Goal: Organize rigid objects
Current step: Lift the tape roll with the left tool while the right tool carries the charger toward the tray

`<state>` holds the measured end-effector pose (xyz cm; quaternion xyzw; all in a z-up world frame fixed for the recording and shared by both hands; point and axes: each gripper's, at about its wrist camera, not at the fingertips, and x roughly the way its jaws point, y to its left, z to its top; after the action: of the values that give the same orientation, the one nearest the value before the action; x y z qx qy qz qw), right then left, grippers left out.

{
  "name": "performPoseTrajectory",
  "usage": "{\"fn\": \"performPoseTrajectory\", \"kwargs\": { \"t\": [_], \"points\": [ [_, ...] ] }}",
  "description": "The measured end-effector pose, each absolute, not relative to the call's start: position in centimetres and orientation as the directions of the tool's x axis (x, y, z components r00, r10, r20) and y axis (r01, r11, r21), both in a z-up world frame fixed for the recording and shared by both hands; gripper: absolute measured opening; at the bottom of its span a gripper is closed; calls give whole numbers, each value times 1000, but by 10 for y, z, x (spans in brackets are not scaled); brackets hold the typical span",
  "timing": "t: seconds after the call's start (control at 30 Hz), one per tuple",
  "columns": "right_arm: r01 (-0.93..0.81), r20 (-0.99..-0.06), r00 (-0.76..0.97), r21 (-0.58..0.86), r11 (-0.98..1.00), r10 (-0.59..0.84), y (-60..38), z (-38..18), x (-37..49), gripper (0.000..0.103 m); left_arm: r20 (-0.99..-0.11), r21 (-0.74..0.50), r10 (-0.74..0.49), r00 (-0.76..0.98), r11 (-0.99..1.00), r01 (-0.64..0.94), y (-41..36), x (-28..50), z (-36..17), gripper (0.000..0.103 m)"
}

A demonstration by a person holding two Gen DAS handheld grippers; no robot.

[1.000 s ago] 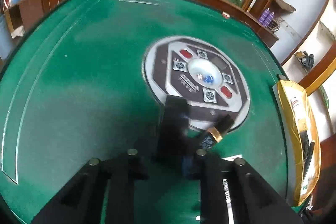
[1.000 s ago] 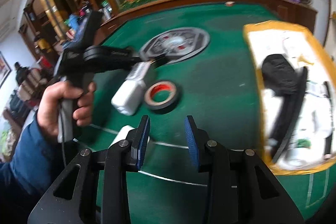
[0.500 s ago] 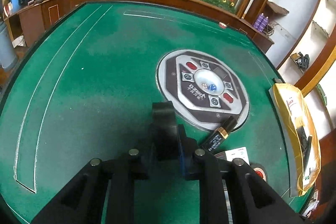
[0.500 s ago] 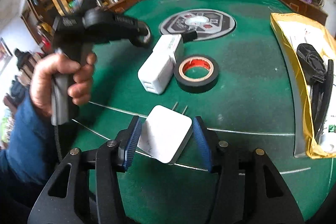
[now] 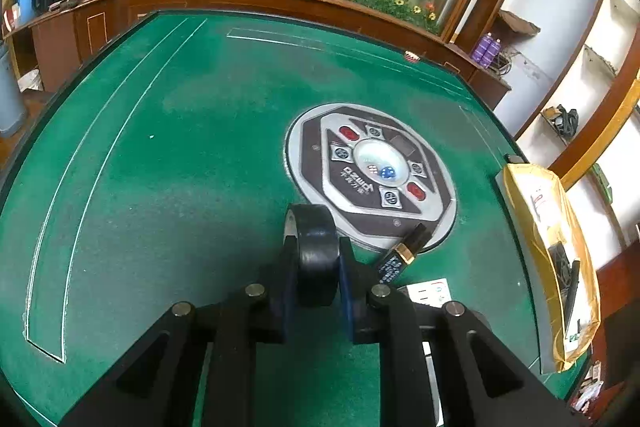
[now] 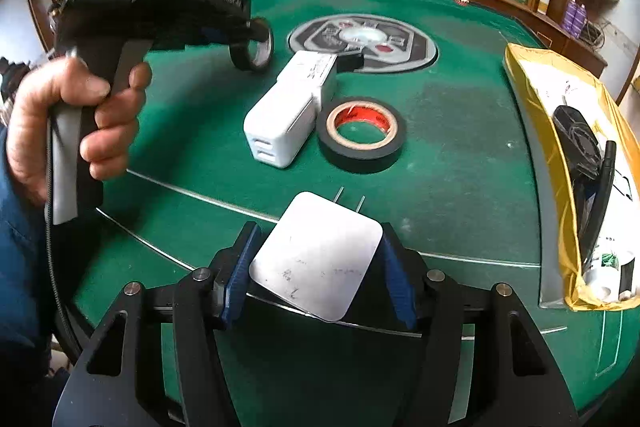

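**Both grippers loaded; carry level, set down clear**

Left gripper [image 5: 314,269]: clamped on a small black roll of electrical tape [image 5: 316,251], held on edge, off the green felt table [image 5: 160,147]. Same roll visible from the right wrist view, lifted above the felt [image 6: 251,49].

Right gripper [image 6: 316,267]: closed around a flat white square wall charger with two metal prongs [image 6: 316,255], blue pads [image 6: 240,275] pressing its two opposite sides, prongs pointing away. Whether touching the felt or just lifted: cannot tell.

Still on the table: a long white rectangular power adapter [image 6: 286,115], a larger black tape roll with a red core [image 6: 362,135] just beside it, a small black-and-gold stick-shaped item [image 5: 402,255] at the edge of the round grey control panel [image 5: 370,175]. Yellow padded mailer [image 6: 532,87] along the right side, holding black items.

Probably best:
- Keep squeeze steady on both; smooth plastic on the charger likely to slip if tilted.
- Hold the charger level, prongs away from the felt to avoid snagging.
- Keep the small roll on edge until over its spot, then lower before releasing, or expect rolling.
- Move one hand at a time near the mailer; crossing paths risks a knock.
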<state>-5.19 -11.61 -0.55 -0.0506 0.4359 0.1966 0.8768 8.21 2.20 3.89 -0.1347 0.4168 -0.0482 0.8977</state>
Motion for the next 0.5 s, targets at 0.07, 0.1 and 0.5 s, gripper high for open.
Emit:
{"fn": "performPoseTrajectory", "kwargs": {
  "t": [0.07, 0.1, 0.5],
  "points": [
    [-384, -769, 556, 99, 918, 315, -121, -1, -53, 59, -725, -291, -209, 657, 957, -16, 21, 81, 41, 18],
    [-381, -762, 562, 107, 918, 322, -123, 1, -53, 59, -719, -296, -214, 662, 955, -13, 22, 80, 42, 18],
    [-331, -742, 585, 152, 931, 328, -143, 6, -48, 59, -729, -272, -187, 658, 962, -28, 23, 84, 39, 18]
  ]
}}
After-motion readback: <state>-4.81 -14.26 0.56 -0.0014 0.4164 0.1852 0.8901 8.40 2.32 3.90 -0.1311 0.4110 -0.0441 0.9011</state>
